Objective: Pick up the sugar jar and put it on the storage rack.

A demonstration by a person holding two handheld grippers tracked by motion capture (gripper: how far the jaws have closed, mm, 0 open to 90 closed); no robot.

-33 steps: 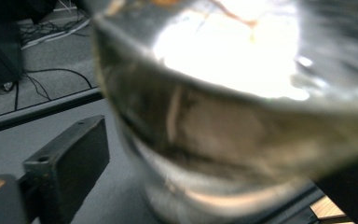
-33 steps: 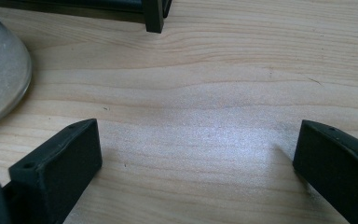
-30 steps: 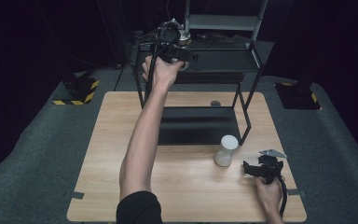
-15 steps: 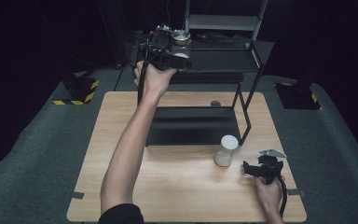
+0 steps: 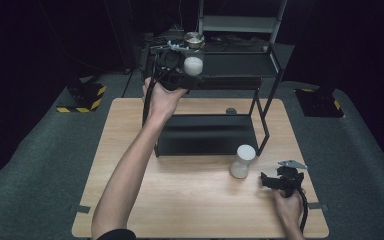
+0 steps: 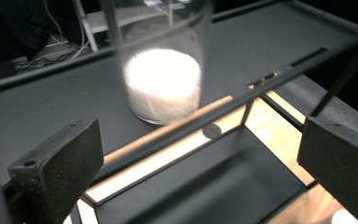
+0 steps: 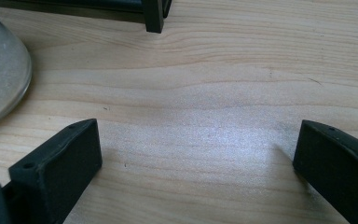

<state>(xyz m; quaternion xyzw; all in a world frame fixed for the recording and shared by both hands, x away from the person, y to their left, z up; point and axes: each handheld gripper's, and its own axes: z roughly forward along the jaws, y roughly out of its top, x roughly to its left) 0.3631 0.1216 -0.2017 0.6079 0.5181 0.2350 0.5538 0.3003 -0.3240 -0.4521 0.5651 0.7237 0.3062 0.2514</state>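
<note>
The right gripper (image 5: 280, 181) is seen resting on the pale wooden desk (image 5: 190, 210), fingers (image 7: 56, 163) spread and empty, beside a white-filled glass jar (image 5: 242, 161). Farther off, the left gripper (image 5: 172, 65) is held at the black metal shelf rack (image 5: 240, 65). Its own view shows what the high view cannot: fingers (image 6: 58, 163) released, a clear glass jar of white powder (image 6: 162, 84) standing on the top shelf just beyond them, untouched. Grey carpet (image 5: 40, 150) and darkness surround the desk.

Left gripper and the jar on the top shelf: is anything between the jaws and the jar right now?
Nothing visible. In the left gripper view the jar stands on the top shelf just beyond the open left gripper, with only the shelf's front rail crossing low, under the jar's base.
</note>
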